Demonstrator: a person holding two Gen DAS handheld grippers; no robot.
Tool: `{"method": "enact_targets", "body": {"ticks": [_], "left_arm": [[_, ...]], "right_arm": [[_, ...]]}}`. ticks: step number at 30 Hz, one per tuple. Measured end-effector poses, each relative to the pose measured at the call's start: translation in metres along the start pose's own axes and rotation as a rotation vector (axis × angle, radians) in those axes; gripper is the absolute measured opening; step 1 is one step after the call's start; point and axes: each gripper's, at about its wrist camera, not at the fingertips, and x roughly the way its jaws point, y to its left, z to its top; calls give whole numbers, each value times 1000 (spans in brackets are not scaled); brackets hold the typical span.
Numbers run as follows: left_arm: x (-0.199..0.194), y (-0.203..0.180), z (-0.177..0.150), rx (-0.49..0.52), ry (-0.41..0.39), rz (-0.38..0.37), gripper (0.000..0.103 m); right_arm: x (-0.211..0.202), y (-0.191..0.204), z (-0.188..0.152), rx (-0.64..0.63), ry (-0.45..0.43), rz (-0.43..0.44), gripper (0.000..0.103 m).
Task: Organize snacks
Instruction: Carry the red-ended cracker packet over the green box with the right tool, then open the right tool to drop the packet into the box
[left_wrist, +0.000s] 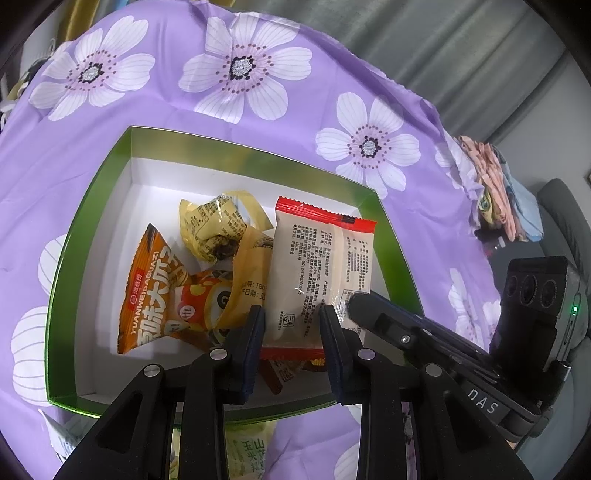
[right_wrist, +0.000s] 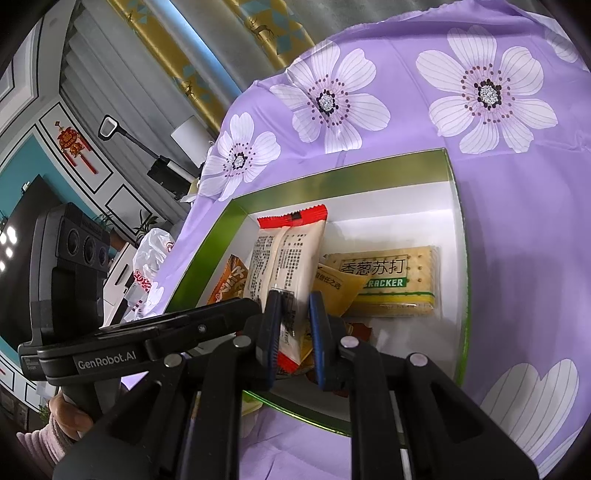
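Note:
A green box (left_wrist: 92, 206) with a white inside sits on a purple flowered cloth. Over its snacks, a cream packet (left_wrist: 317, 258) with red ends is tilted up. My left gripper (left_wrist: 291, 321) has a pad against each long side of it near the lower end. My right gripper (left_wrist: 355, 300) comes in from the right and nips the packet's lower right edge. In the right wrist view the cream packet (right_wrist: 284, 254) narrows between the pads of my right gripper (right_wrist: 295, 306), and my left gripper (right_wrist: 255, 306) meets its left side.
In the box lie an orange seed packet (left_wrist: 151, 295), crumpled yellow wrappers (left_wrist: 214, 229), a soda cracker pack (right_wrist: 391, 280) and a yellow sachet (right_wrist: 336, 291). A pale green packet (left_wrist: 251, 450) lies outside the near wall. A white plastic bag (right_wrist: 151, 254) sits beyond the table's edge.

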Motion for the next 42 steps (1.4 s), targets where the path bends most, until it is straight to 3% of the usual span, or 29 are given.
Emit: {"method": "enact_targets", "body": {"ticks": [16, 32, 34, 36, 40, 42], "left_arm": [[3, 3, 0, -6, 8, 0, 31], [1, -4, 1, 22, -15, 59, 31], [-1, -4, 0, 26, -14, 68, 38], [-4, -6, -1, 28, -20, 70, 54], [-16, -11, -4, 42, -43, 81, 63], [-22, -15, -6, 57, -55, 93, 73]], "right_arm": [[4, -3, 1, 0, 9, -8, 17], [4, 0, 0, 3, 25, -61, 24], [0, 1, 0, 3, 15, -65, 30], [-6, 2, 1, 2, 3, -68, 35], [-22, 7, -1, 0, -23, -84, 49], [-31, 9, -4, -3, -39, -94, 57]]}}
